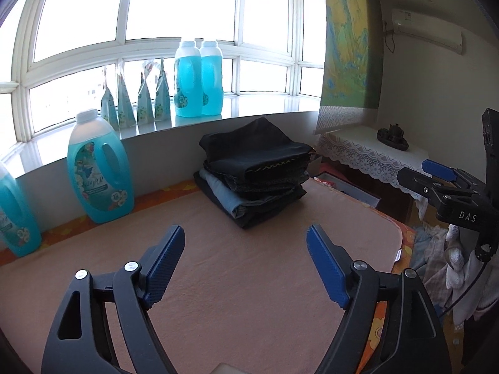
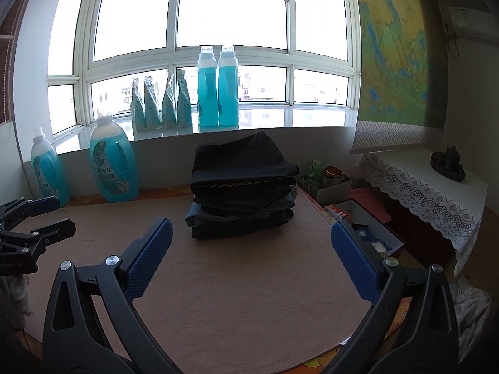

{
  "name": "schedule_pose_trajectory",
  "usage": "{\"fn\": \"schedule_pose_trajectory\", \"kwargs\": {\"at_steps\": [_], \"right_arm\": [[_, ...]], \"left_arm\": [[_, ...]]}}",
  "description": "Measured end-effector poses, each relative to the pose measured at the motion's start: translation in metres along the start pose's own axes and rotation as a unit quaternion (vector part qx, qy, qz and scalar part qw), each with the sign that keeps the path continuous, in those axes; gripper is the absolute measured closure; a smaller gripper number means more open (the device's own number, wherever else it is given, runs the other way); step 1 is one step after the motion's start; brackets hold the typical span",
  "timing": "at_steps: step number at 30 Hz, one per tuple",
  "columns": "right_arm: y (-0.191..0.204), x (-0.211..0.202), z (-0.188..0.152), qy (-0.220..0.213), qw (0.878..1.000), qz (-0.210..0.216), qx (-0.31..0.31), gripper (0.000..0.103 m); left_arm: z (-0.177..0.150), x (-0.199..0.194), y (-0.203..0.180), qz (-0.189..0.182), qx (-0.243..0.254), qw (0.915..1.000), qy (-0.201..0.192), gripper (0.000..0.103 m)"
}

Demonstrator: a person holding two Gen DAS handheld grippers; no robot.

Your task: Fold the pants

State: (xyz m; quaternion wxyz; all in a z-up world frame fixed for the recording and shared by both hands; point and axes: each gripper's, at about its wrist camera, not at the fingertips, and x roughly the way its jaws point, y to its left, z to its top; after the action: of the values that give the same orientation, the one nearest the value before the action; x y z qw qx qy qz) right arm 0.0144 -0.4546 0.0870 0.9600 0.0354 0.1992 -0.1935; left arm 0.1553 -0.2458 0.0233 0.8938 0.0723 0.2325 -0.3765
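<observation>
Both tools, left [image 1: 244,243] and right [image 2: 251,237], hover released; the folded pants stack [image 2: 241,184] looks soft, heavy: grip near folded edges.

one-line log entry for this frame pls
left gripper: open, empty | right gripper: open, empty | folded pants stack: on pink mat, untouched | loose pants: none visible

Matt peach cloth mat [image 2: 237,296] covers the tabletop; the folded pants [image 2: 241,187] look like dark denim; detergent bottles [image 2: 113,168] are glossy translucent plastic; windowsill [image 1: 265,106] glossy.
</observation>
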Motion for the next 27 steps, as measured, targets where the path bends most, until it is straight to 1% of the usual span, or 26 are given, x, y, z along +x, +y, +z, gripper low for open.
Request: {"fn": "schedule_pose_trajectory", "kwargs": {"at_steps": [4,9,12,15,27], "right_arm": [[0.001,-0.013,-0.016,-0.002,1.000,-0.005,0.018,0.000],[0.003,-0.020,-0.035,0.004,0.999,-0.025,0.021,0.000],[0.004,-0.021,-0.042,0.009,0.999,-0.028,0.021,0.000],[0.003,-0.020,-0.045,0.014,0.999,-0.021,0.026,0.000],[0.003,-0.021,-0.046,0.012,0.999,-0.020,0.028,0.000]], "left_arm": [[-0.018,-0.012,-0.001,0.010,-0.013,0.9998,0.008,0.022],[-0.038,-0.022,0.001,0.025,-0.036,0.9989,0.019,0.022],[-0.046,-0.029,0.000,0.034,-0.044,0.9983,0.018,0.022],[-0.051,-0.034,-0.001,0.039,-0.047,0.9980,0.015,0.022],[-0.057,-0.038,0.003,0.038,-0.066,0.9969,0.018,0.022]]}}
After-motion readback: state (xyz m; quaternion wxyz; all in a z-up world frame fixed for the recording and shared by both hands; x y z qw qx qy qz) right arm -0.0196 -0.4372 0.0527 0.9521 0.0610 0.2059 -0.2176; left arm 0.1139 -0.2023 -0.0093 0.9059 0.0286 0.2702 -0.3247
